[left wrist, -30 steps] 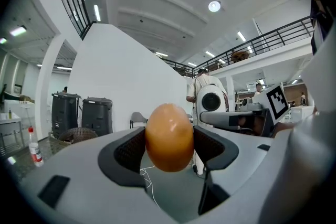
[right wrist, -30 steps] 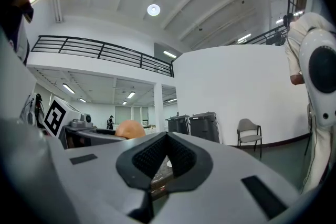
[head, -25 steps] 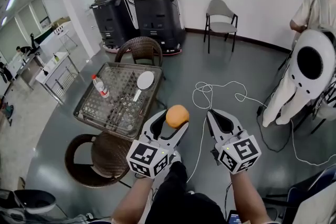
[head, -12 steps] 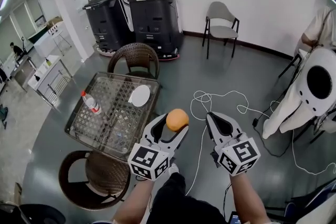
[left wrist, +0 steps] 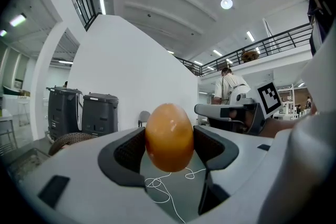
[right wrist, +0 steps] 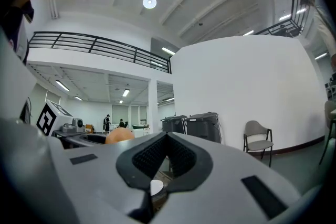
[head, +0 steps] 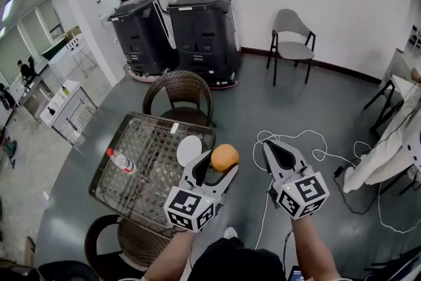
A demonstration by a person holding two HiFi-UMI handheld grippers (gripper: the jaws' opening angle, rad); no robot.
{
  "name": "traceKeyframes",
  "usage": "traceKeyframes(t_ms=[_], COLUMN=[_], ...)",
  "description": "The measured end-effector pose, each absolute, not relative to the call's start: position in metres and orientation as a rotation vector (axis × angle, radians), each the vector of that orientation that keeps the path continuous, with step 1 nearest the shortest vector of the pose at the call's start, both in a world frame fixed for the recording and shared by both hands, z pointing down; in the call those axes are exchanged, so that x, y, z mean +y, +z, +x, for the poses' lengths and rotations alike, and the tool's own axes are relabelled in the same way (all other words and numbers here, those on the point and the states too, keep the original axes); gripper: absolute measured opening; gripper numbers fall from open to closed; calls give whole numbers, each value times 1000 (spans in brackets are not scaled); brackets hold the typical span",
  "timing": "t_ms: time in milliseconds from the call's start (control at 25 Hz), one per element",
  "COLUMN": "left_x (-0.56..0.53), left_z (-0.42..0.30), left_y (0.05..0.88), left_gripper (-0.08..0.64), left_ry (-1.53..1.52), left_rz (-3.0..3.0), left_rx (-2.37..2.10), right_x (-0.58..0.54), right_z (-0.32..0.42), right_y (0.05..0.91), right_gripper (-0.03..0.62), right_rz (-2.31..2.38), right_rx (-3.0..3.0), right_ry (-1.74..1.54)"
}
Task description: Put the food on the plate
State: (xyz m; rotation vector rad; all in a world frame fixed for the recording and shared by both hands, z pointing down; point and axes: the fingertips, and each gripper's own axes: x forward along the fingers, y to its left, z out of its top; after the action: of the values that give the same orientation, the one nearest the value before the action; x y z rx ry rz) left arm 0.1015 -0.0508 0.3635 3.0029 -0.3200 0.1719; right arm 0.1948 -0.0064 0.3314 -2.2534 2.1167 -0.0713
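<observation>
An orange, egg-shaped piece of food (head: 224, 157) (left wrist: 169, 137) is held between the jaws of my left gripper (head: 217, 166) (left wrist: 169, 148), which is shut on it, in the air right of the table. A white plate (head: 189, 149) lies near the right edge of the glass-topped wicker table (head: 145, 168), just left of that gripper. My right gripper (head: 278, 154) (right wrist: 166, 157) is shut and holds nothing; it hovers beside the left one over the floor. In the right gripper view the food (right wrist: 119, 135) shows at the left and the plate (right wrist: 156, 187) low between the jaws.
A water bottle (head: 121, 161) lies on the table's left part. Wicker chairs stand at its far side (head: 179, 94) and near side (head: 125, 252). Two black machines (head: 177, 29) and a grey chair (head: 291, 44) stand by the wall. White cable (head: 289, 141) coils on the floor.
The view has shifted: the table and plate now sit closer beneath my left gripper. Both grippers keep their pose, and the left still holds the food.
</observation>
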Motion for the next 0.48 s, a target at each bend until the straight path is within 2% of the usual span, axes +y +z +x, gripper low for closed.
traceKeyframes(t_ms=[480], left_x=[-155], left_z=[112], left_y=[369], left_gripper=[295], left_ry=[177], left_rz=[2951], left_rx=[-558], right_x=[-134], right_z=[215], right_y=[334], right_gripper=[3], right_rz=[-2076], right_rx=[2281], right_ry=[-84])
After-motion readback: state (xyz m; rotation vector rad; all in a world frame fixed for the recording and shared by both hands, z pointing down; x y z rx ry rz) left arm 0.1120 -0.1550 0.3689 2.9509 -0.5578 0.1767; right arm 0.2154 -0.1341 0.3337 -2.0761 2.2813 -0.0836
